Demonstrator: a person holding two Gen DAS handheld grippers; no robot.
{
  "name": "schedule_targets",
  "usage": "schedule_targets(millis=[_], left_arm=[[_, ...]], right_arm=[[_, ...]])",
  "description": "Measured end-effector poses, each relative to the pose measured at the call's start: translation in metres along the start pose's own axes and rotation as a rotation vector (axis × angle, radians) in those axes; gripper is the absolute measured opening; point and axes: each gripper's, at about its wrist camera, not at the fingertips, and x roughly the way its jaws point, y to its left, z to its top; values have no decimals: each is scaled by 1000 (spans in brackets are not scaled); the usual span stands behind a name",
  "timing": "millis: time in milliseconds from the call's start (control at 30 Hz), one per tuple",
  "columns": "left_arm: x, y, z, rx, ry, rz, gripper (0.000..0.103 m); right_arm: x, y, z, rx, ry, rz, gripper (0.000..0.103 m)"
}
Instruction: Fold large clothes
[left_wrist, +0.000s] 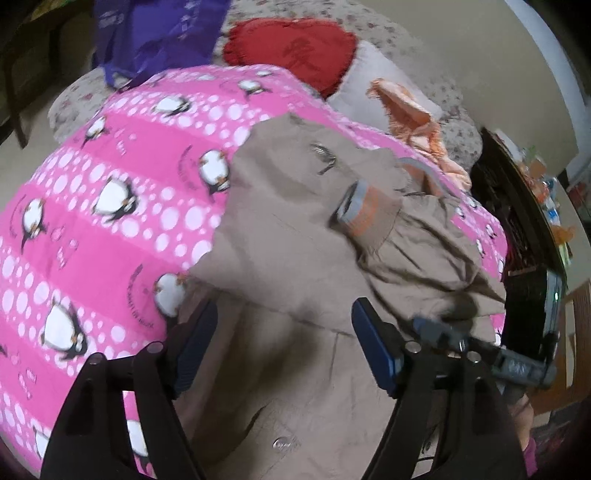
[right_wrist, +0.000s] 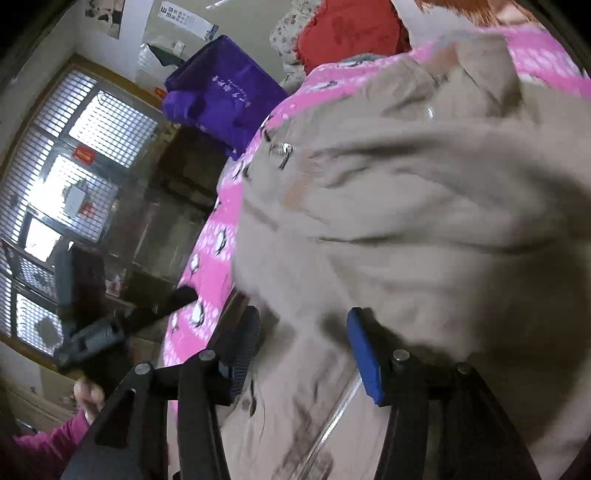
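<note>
A large tan jacket (left_wrist: 295, 236) lies crumpled on a pink penguin-print blanket (left_wrist: 92, 221). One sleeve is folded across it, showing a grey and orange cuff (left_wrist: 360, 210). My left gripper (left_wrist: 284, 325) is open, jaws wide, just above the jacket's near part. The other gripper (left_wrist: 480, 339) shows at the right over the jacket's edge. In the right wrist view the jacket (right_wrist: 406, 203) fills the frame with a zipper (right_wrist: 332, 421) near the jaws. My right gripper (right_wrist: 303, 339) is open over the fabric, which lies between the fingers ungripped. The blanket (right_wrist: 218, 236) shows at left.
A red heart cushion (left_wrist: 291, 51), a purple bag (left_wrist: 159, 33) and an orange garment (left_wrist: 417, 122) lie at the bed's far end. A dark cabinet (left_wrist: 517, 214) stands to the right. A barred window (right_wrist: 66, 192) and dark furniture (right_wrist: 173, 221) are left of the bed.
</note>
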Motion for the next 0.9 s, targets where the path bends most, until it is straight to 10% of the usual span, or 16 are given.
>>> schedule_targets(millis=[467,567,900], left_arm=[[76,-47,42,-51,-63,-79,82],[87,-59,50,-36,-40,-58,13],[-5,-23,84,-65,-192,-83,10]], right_arm=[[-153,-34,-80,31,-200,-164,68],[-165,-49,-88,82,-221,-211,68],[-178,-76,-74,127,-301,-343,68]])
